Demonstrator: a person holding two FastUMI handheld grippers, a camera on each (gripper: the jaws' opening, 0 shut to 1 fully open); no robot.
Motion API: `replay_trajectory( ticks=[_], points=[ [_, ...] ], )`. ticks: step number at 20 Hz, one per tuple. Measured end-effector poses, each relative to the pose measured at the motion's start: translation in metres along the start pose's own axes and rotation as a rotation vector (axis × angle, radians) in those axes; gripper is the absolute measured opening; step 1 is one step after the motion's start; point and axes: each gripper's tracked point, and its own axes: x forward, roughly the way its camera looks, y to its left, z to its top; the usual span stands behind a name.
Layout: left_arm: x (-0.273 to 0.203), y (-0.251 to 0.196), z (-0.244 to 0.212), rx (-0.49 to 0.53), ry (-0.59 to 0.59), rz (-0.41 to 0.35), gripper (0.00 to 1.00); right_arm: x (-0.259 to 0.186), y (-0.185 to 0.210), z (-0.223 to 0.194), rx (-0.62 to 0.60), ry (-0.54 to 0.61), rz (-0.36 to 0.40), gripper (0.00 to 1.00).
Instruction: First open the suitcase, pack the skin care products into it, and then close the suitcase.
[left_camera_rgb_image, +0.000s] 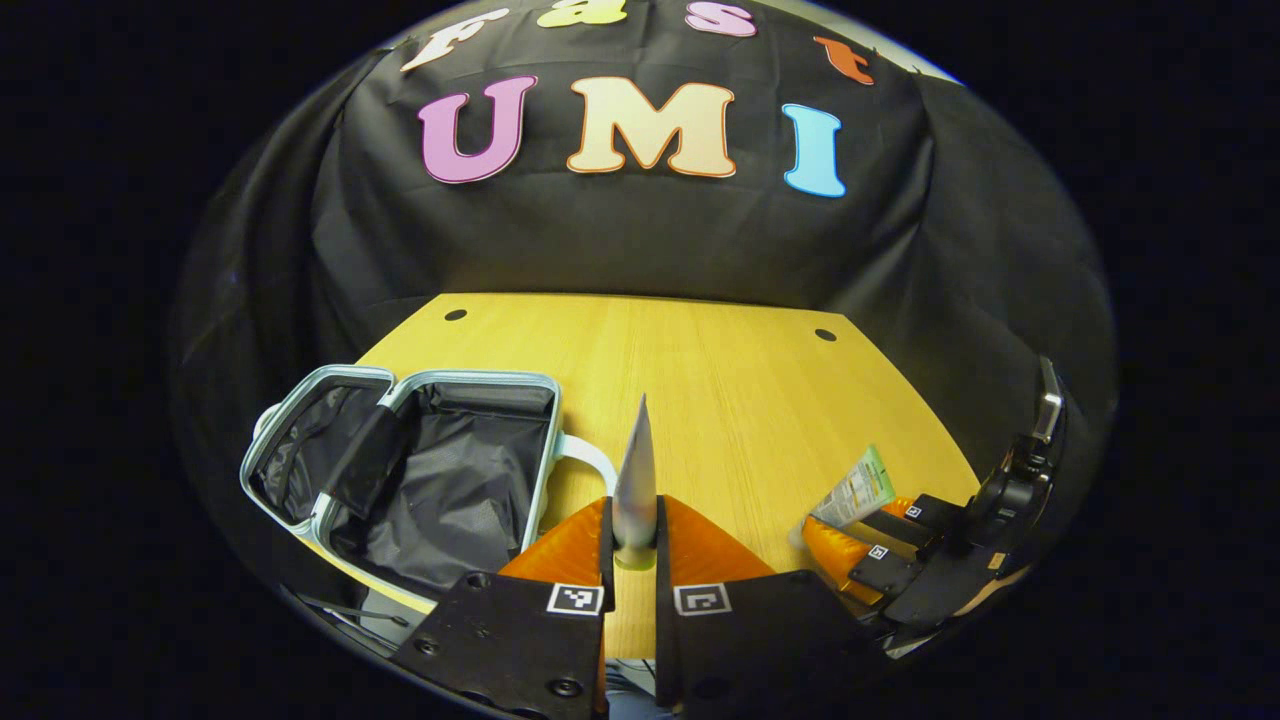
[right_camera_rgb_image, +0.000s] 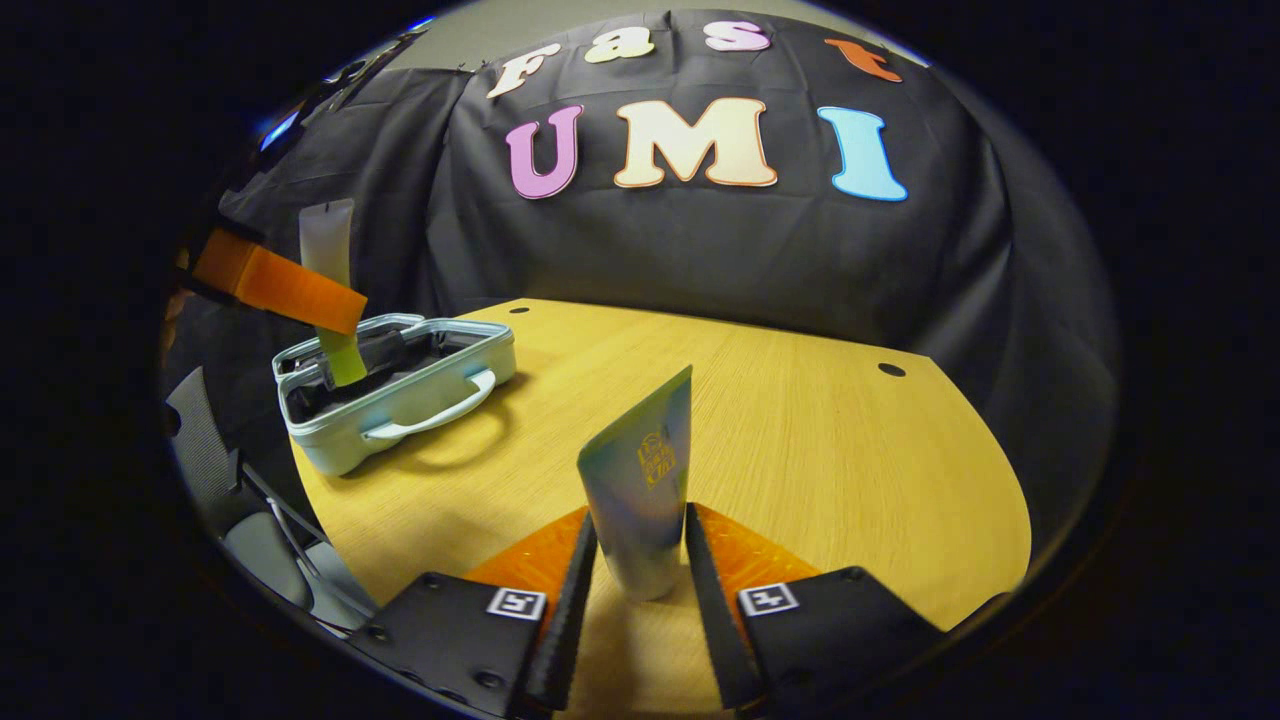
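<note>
The pale blue suitcase (left_camera_rgb_image: 318, 515) lies open at the table's left, dark lining showing. My left gripper (left_camera_rgb_image: 633, 520) is shut on a slim pale tube (left_camera_rgb_image: 634, 470), seen edge-on and standing upright, just right of the case's white handle (left_camera_rgb_image: 590, 455). In the right gripper view the left gripper (right_camera_rgb_image: 280, 285) holds this green-capped tube (right_camera_rgb_image: 328, 240) above the open suitcase (right_camera_rgb_image: 400, 400). My right gripper (right_camera_rgb_image: 640, 540) is shut on a white-to-blue tube (right_camera_rgb_image: 645, 470), upright over the table's middle. In the left gripper view the right gripper (left_camera_rgb_image: 880, 545) holds that tube (left_camera_rgb_image: 852, 492) at the right.
The yellow wooden table (left_camera_rgb_image: 760, 400) has two small dark holes near its far edge (left_camera_rgb_image: 825, 334). Black cloth walls close in the back and sides. A grey chair (right_camera_rgb_image: 250, 510) stands off the table's left edge, beside the suitcase.
</note>
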Motion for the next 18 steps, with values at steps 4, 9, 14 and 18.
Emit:
replay_trajectory(
  ticks=[4, 9, 14, 18],
  points=[
    [-0.004, 0.016, -0.01, -0.023, 0.036, 0.036, 0.11, 0.01, 0.002, -0.001, 0.023, 0.045, 0.038, 0.29],
    [-0.01, 0.054, -0.018, -0.025, 0.085, 0.087, 0.11, 0.007, 0.014, 0.016, 0.049, 0.087, 0.078, 0.21],
    [-0.005, 0.117, -0.029, 0.001, 0.169, 0.115, 0.11, 0.001, 0.044, 0.067, 0.114, 0.046, 0.101, 0.21],
    [0.013, 0.169, -0.045, 0.005, 0.264, 0.141, 0.11, -0.001, 0.084, 0.099, 0.166, 0.03, 0.115, 0.21]
  ],
)
